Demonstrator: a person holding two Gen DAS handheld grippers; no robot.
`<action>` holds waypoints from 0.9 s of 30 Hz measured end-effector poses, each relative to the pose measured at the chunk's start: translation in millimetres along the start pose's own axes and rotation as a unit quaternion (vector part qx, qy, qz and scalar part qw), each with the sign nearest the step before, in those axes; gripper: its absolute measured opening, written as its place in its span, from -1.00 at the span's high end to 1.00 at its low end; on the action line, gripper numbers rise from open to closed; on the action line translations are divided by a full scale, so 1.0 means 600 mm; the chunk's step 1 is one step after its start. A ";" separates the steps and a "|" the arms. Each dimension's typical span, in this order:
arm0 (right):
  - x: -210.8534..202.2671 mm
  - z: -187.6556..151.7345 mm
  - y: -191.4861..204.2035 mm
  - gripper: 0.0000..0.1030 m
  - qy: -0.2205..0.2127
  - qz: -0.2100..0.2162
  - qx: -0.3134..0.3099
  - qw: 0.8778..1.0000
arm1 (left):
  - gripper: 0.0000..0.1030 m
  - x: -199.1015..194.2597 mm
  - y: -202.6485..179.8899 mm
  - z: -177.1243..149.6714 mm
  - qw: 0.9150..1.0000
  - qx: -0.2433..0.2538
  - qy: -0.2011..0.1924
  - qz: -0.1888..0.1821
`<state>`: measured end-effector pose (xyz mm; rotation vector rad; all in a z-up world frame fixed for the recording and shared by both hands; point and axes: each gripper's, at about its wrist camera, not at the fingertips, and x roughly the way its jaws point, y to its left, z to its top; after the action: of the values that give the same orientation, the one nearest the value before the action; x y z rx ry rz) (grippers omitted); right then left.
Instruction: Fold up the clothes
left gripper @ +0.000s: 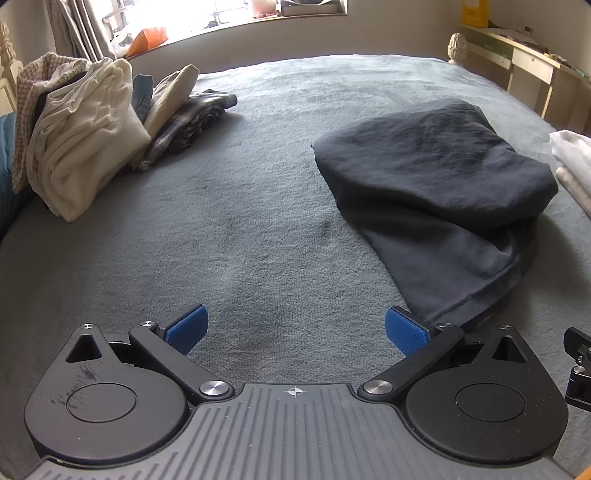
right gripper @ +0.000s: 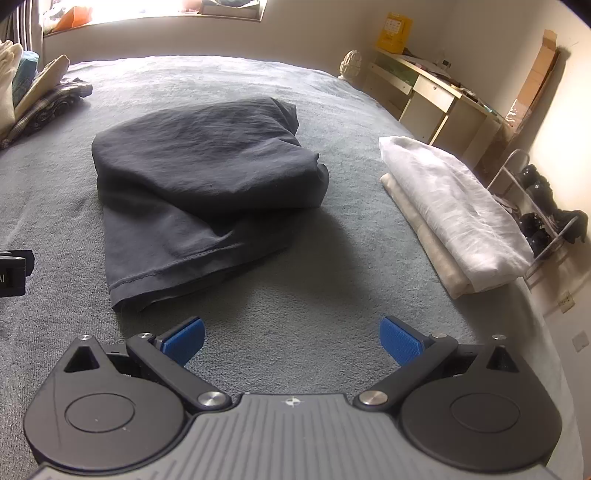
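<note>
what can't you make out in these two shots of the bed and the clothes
- Dark garment: its folded top layer covers what lies beneath, so its type is unclear in both views.
- Clothes pile: cut off by the left edge in both views; the pieces overlap.
- White folded stack: only a sliver at the right edge of the left wrist view.
- Desk: the items on it are too small to name.
- Window sill: glare washes it out.

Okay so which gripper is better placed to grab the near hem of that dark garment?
Probably the left gripper: it is open, and the dark garment has its hem corner right beside its right-hand finger. The right gripper, also open, sits further off to the hem's side.
</note>
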<state>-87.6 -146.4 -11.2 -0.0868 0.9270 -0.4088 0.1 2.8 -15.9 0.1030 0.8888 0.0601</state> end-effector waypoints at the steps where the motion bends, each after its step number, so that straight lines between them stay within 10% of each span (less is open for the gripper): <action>1: 0.000 0.000 0.000 -1.00 -0.001 -0.001 0.000 1.000 | -1.00 0.000 0.000 0.000 1.000 0.001 0.000 0.000; 27: 0.009 0.003 -0.010 -1.00 0.031 0.027 0.037 0.998 | -1.00 -0.010 0.004 -0.001 1.000 -0.008 -0.019 -0.013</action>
<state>-85.3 -154.1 -12.8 0.0184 0.9723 -0.3968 -4.3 4.7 -11.1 0.0774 0.8504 0.0413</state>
